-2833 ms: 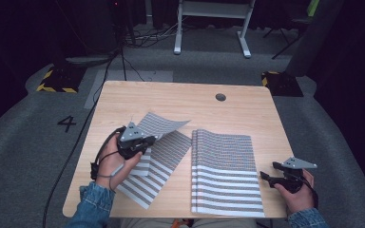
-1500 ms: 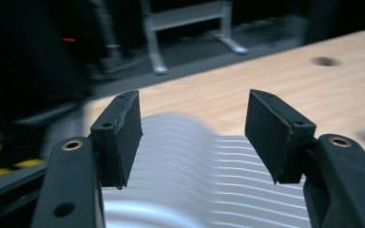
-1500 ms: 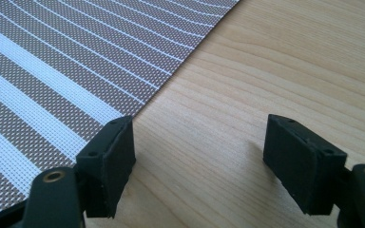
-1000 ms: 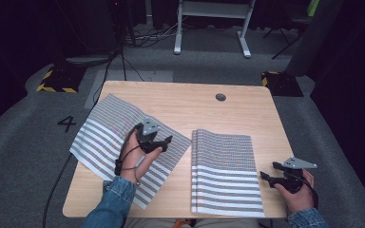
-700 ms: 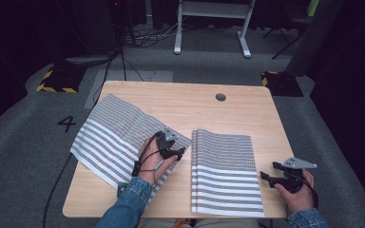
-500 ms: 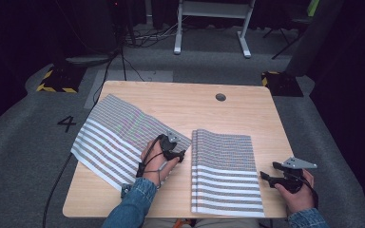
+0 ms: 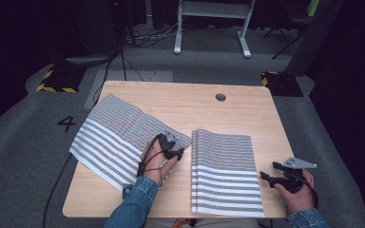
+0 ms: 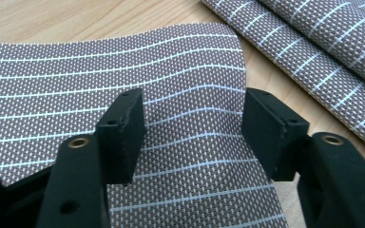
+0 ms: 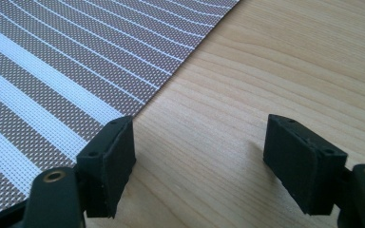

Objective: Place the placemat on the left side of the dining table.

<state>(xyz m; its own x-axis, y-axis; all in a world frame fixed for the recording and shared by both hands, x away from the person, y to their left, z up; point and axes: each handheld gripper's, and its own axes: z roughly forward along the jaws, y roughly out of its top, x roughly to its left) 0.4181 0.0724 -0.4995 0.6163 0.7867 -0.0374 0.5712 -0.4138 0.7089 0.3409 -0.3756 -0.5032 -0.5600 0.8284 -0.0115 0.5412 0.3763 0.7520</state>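
Observation:
A striped woven mat (image 7: 119,133) lies spread flat on the left of the wooden table (image 7: 171,97). My left gripper (image 7: 177,152) sits low over that mat's right corner, beside a stack of like mats (image 7: 223,171). In the left gripper view the jaws have just been closing. They still stand apart astride the slightly bulging corner of the mat (image 8: 123,61), so the left gripper (image 8: 192,123) is open and the stack (image 8: 323,33) lies just beyond. My right gripper (image 7: 267,174) rests open at the table's front right, over bare wood (image 9: 197,156) beside the stack's edge (image 9: 52,61).
A round cable hole (image 7: 220,97) sits in the table's far right part. Cables trail off the table's left side to the grey floor, which bears a painted 4 (image 7: 66,123). White desk legs (image 7: 177,28) and yellow-black blocks (image 7: 57,80) stand behind.
The left mat, folded at first, now lies spread out. The left hand moved right and down to the mat's right corner. The right hand stayed put.

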